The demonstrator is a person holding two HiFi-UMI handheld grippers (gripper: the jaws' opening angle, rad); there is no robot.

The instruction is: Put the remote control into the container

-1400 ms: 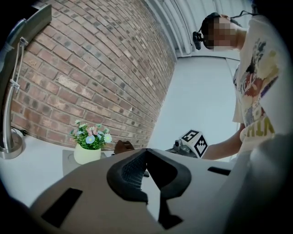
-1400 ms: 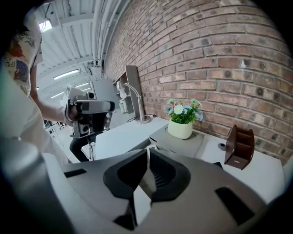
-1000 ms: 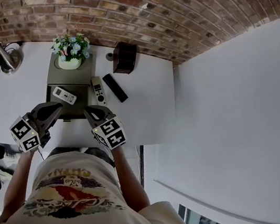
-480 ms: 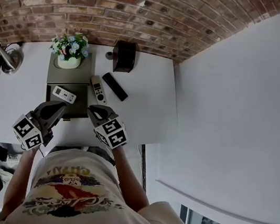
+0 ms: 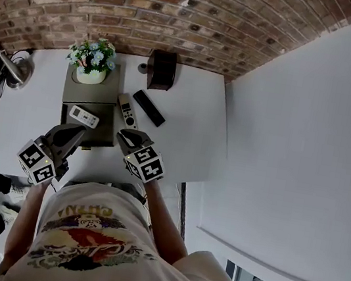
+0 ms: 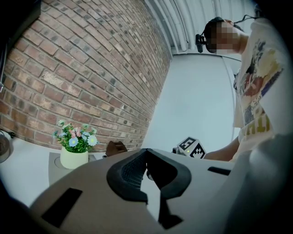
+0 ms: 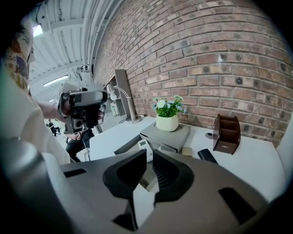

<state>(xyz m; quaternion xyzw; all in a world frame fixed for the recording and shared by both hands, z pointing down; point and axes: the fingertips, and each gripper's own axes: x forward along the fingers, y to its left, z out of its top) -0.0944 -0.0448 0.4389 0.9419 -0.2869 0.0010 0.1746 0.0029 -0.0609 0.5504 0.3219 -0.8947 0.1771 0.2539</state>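
Observation:
A grey remote (image 5: 125, 111) lies by the right edge of the grey container's open drawer (image 5: 100, 132). A white remote (image 5: 83, 116) (image 7: 145, 147) lies inside that drawer. A black remote (image 5: 149, 108) (image 7: 208, 155) rests on the white table further right. My right gripper (image 5: 130, 137) (image 7: 149, 154) hovers just short of the grey remote, shut, with nothing between its jaws. My left gripper (image 5: 75, 134) (image 6: 146, 150) is held near the drawer's front left, shut and empty.
A pot of flowers (image 5: 92, 66) (image 6: 74, 148) (image 7: 168, 116) stands on the container's top. A brown desk holder (image 5: 161, 69) (image 7: 226, 132) sits at the back by the brick wall. A desk lamp (image 5: 4, 68) is at the far left. The table edge is close to my body.
My right gripper has moved a little forward and down toward the drawer and the grey remote. The left gripper has stayed about where it was.

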